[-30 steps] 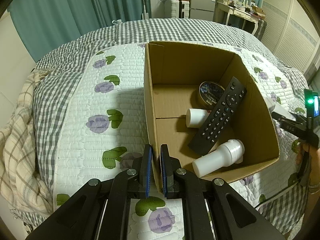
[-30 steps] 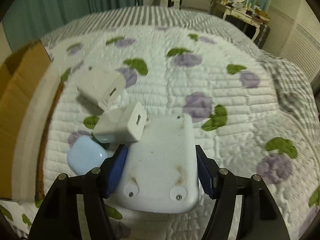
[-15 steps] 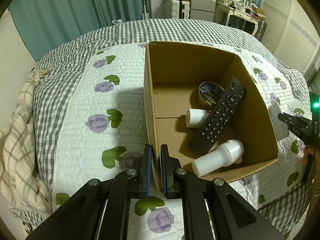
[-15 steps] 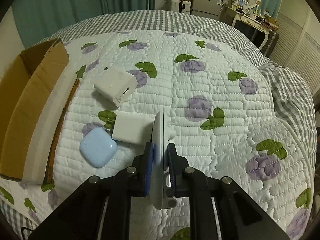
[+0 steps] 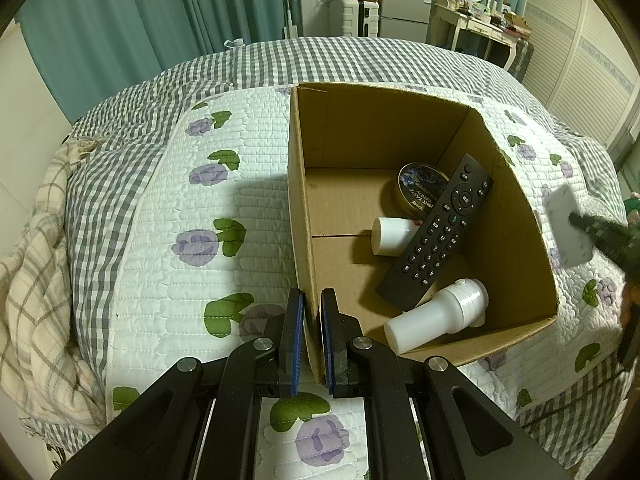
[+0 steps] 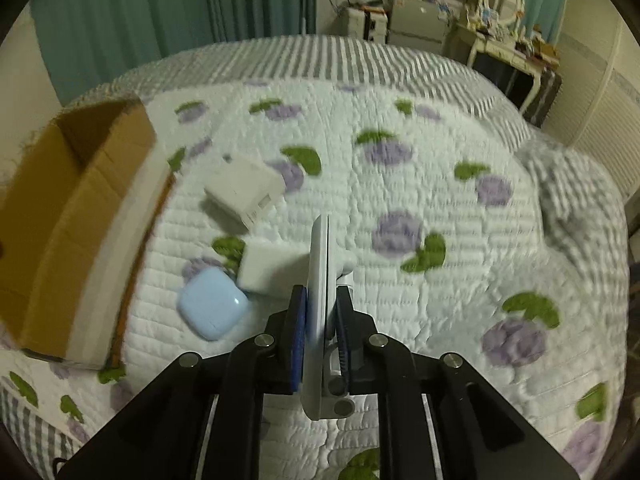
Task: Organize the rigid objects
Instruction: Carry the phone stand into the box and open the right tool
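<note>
Your right gripper [image 6: 320, 328] pinches the flat white plate [image 6: 318, 300] edge-on above the quilt [image 6: 440, 208]; stiff and light, likely slick, so grip deep. Your left gripper [image 5: 311, 336] clamps the cardboard box [image 5: 298, 208] near-corner wall.

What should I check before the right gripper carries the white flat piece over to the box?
1. Right gripper shut on white flat piece: ok.
2. Left gripper clamped on cardboard box wall: ok.
3. Free floor space in the box beside remote, tin and white bottle: ok.
4. Piece clear of the quilt: cannot tell.
5. Blue case and chargers undisturbed: cannot tell, blurred.
</note>
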Available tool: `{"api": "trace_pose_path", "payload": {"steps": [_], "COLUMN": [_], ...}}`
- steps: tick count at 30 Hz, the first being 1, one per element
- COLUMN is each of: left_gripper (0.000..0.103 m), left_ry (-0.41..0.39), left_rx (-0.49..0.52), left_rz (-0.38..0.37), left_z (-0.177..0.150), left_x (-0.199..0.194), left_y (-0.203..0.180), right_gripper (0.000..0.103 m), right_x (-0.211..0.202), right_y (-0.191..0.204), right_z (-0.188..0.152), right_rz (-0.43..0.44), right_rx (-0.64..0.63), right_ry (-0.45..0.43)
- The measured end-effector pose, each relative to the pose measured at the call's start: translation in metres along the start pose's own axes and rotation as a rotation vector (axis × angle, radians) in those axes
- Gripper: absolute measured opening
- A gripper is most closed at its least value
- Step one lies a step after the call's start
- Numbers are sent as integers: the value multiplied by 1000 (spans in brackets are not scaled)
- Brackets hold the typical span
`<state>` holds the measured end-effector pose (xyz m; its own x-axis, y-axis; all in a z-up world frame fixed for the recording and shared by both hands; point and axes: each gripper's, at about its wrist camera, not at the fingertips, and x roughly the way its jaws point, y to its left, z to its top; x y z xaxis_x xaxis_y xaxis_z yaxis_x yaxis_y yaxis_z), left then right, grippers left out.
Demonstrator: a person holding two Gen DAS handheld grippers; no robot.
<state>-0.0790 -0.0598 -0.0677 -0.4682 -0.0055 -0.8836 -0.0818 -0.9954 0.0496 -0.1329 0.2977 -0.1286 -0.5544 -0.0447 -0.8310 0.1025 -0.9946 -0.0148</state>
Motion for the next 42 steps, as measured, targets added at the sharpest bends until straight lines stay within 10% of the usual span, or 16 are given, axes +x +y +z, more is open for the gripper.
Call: {"api": "trace_pose_path", "payload": {"steps": [13, 25, 42], "left_gripper": [8, 8, 8], "left_ry": [-4, -7, -5], "left_rx": [-2, 3, 5], "left_rz": [-3, -15, -15], "left_z": [1, 1, 2], "left_x": [1, 1, -1], "left_y": [-2, -1, -1], "right_gripper": [14, 13, 22], "right_x": [-85, -12, -5], "right_y": [106, 217, 220], "right_z": [82, 84, 73], "right_rz": [229, 486, 378], "right_rx": [-184, -203, -259], "right_ry": [-209, -15, -38]}}
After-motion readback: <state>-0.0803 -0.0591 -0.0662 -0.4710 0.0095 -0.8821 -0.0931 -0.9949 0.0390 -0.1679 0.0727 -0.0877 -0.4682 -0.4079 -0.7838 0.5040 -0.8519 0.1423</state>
